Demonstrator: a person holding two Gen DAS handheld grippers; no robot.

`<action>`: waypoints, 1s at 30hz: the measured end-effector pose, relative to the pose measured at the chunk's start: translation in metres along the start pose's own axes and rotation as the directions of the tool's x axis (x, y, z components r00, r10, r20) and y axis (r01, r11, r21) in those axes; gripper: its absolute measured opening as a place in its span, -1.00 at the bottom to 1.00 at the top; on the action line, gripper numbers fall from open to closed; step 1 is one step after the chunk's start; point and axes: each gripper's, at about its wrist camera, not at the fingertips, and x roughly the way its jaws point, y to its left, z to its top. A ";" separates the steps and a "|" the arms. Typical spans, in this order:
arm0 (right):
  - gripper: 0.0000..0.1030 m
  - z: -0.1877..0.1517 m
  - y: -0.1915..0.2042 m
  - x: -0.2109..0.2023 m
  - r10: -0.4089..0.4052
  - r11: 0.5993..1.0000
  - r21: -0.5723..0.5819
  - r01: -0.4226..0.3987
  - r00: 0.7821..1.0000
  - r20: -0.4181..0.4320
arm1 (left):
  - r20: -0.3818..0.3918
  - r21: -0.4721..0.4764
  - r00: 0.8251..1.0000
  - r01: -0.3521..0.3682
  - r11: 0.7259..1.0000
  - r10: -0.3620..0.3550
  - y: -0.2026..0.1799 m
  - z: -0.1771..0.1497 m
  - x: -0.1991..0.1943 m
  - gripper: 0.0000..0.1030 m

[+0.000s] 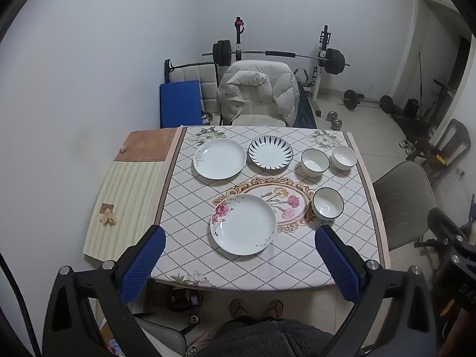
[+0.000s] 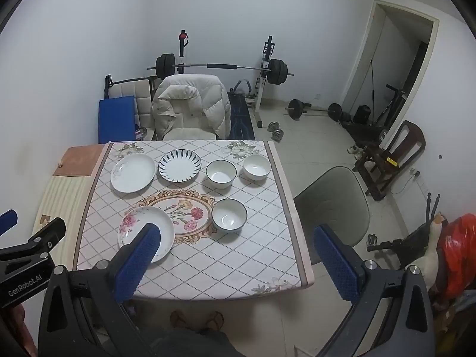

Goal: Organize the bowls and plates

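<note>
Though ringed by chairs, unblocked plates.

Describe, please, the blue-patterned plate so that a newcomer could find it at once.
Start at the table with the diamond-checked cloth and look along its far row. The blue-patterned plate sits second from the left, between a white plate and a dark-rimmed bowl. Only it has dark blue radiating leaf strokes.

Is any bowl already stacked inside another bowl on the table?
No, the three bowls stand apart: the near bowl alone, the dark-rimmed far bowl and the white far bowl side by side, each empty.
</note>
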 end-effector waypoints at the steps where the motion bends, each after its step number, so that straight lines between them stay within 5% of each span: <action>1: 1.00 -0.001 0.001 -0.001 0.000 1.000 -0.001 0.000 1.000 0.001 | 0.000 0.001 1.000 0.000 1.000 0.000 -0.001 0.001 0.000 1.00; 30: 1.00 -0.008 0.000 -0.013 0.002 1.000 0.015 -0.002 1.000 0.006 | 0.023 -0.004 1.000 0.008 1.000 -0.008 0.005 -0.015 -0.006 1.00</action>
